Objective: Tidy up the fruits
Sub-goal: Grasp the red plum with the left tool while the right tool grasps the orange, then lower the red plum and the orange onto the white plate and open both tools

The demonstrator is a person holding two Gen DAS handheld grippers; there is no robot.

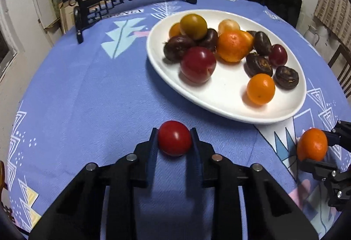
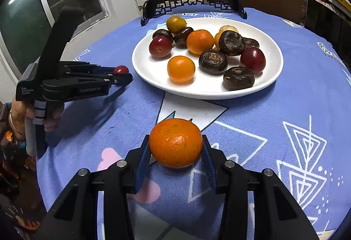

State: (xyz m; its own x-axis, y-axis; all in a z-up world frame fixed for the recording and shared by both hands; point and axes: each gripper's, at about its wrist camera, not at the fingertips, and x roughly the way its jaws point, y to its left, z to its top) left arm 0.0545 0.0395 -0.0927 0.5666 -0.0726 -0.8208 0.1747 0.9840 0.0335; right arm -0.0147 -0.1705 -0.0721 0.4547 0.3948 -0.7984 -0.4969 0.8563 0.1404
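On the blue patterned tablecloth (image 1: 87, 97), just short of the white plate (image 1: 219, 103), the left gripper (image 1: 174, 138) is clenched on a small red fruit (image 1: 174, 141), one pad against each side of it. Off to its right the right gripper (image 2: 175, 144) clasps an orange (image 2: 175, 143) the same way, with the blue ribbed pads (image 2: 142, 158) meeting the peel at about its widest part. Both fruits look to be touching the cloth or barely off it; the shadows beneath them are tight, so I cannot tell for sure.

The plate already carries a heap: oranges, red plums (image 1: 198, 64), a yellow-green fruit and several dark brown water chestnuts (image 2: 212, 61). Free white space shows along its near rim in both views, at the left edge and in front of the lone small orange (image 2: 181, 68).

The step in hand appears to be lifting each fruit and setting it on the plate. To do that well, raise both straight up first so they clear the rim, since the plate's lip stands above the cloth. Keep the squeeze gentle on the red fruit, which will likely bruise or split. Round fruit may slip out of flat pads if the wrist rolls, so hold the tilt steady. Bring them over the bare patches, not the pile, lower until they rest, then let go, otherwise they may roll and knock neighbours off. Move one hand slightly ahead of the other so the grippers do not collide over the plate.
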